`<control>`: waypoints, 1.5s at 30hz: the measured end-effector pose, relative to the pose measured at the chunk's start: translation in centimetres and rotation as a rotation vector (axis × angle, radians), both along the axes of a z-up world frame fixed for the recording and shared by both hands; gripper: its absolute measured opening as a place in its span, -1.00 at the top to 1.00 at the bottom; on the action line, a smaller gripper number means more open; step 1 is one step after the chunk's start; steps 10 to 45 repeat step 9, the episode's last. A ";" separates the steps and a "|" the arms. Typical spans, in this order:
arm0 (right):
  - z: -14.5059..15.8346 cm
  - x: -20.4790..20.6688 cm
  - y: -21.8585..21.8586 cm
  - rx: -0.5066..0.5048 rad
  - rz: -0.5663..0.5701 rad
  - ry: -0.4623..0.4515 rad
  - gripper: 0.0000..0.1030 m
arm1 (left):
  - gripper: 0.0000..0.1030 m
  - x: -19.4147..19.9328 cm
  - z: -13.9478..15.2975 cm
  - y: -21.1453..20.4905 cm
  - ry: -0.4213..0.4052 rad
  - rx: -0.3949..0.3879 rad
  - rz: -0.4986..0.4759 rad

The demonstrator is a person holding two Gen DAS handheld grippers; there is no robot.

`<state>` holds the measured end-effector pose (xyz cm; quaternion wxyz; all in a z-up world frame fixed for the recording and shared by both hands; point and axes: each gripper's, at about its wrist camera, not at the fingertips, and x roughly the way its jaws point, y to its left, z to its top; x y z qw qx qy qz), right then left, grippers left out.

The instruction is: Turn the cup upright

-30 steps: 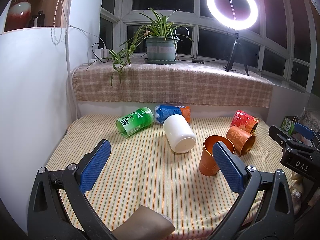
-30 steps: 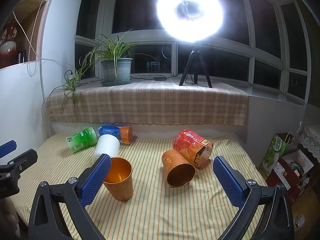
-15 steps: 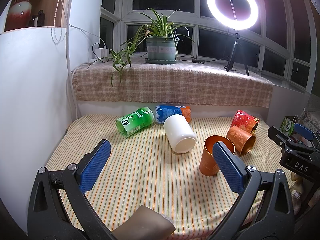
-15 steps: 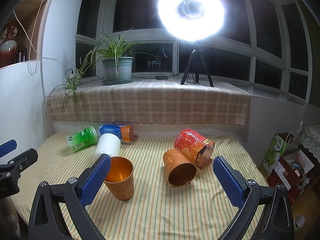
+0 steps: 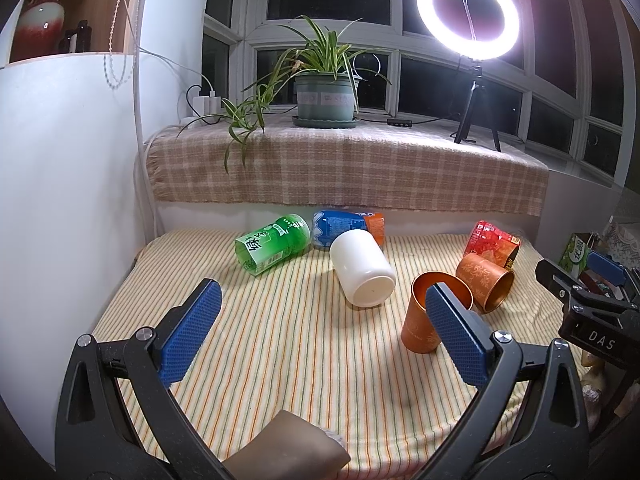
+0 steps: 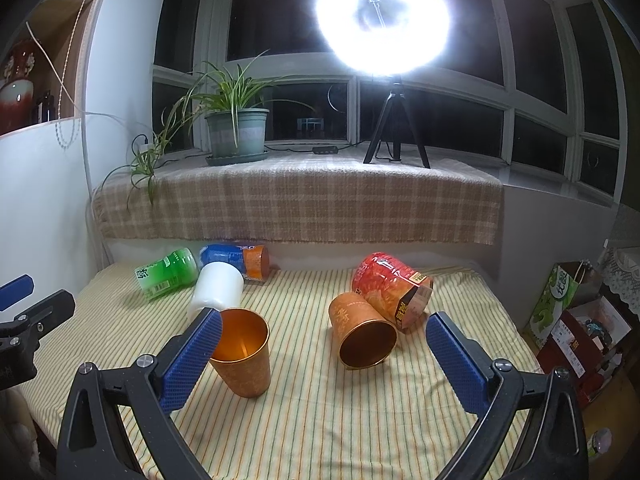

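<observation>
One orange metal cup (image 6: pixel 244 352) stands upright on the striped cloth; it also shows in the left wrist view (image 5: pixel 430 316). A second orange cup (image 6: pixel 362 334) lies on its side with its mouth toward me, also visible in the left wrist view (image 5: pixel 486 280). A white cup (image 5: pixel 362 272) lies on its side, base toward the left camera; the right wrist view (image 6: pixel 216 288) shows it too. My left gripper (image 5: pixel 320 336) is open and empty above the near cloth. My right gripper (image 6: pixel 322 360) is open and empty, short of both orange cups.
A green bottle (image 5: pixel 274 246), a blue and orange can (image 5: pixel 348 226) and a red snack tub (image 6: pixel 390 292) lie on their sides at the back. A plaid-covered sill (image 5: pixel 344 172) carries a potted plant (image 5: pixel 326 96) and a ring light (image 5: pixel 468 6). A brown object (image 5: pixel 288 452) lies at the front edge.
</observation>
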<state>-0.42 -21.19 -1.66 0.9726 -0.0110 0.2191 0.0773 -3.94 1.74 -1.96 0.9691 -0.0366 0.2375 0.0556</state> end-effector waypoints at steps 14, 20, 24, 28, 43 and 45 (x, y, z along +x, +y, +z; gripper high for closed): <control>-0.3 0.2 0.2 0.001 0.012 0.015 -0.99 | -1.00 -0.1 -0.1 0.3 -0.006 0.020 0.013; -0.3 0.2 0.2 0.001 0.012 0.015 -0.99 | -1.00 -0.1 -0.1 0.3 -0.006 0.020 0.013; -0.3 0.2 0.2 0.001 0.012 0.015 -0.99 | -1.00 -0.1 -0.1 0.3 -0.006 0.020 0.013; -0.3 0.2 0.2 0.001 0.012 0.015 -0.99 | -1.00 -0.1 -0.1 0.3 -0.006 0.020 0.013; -0.3 0.2 0.2 0.001 0.012 0.015 -0.99 | -1.00 -0.1 -0.1 0.3 -0.006 0.020 0.013; -0.3 0.2 0.2 0.001 0.012 0.015 -0.99 | -1.00 -0.1 -0.1 0.3 -0.006 0.020 0.013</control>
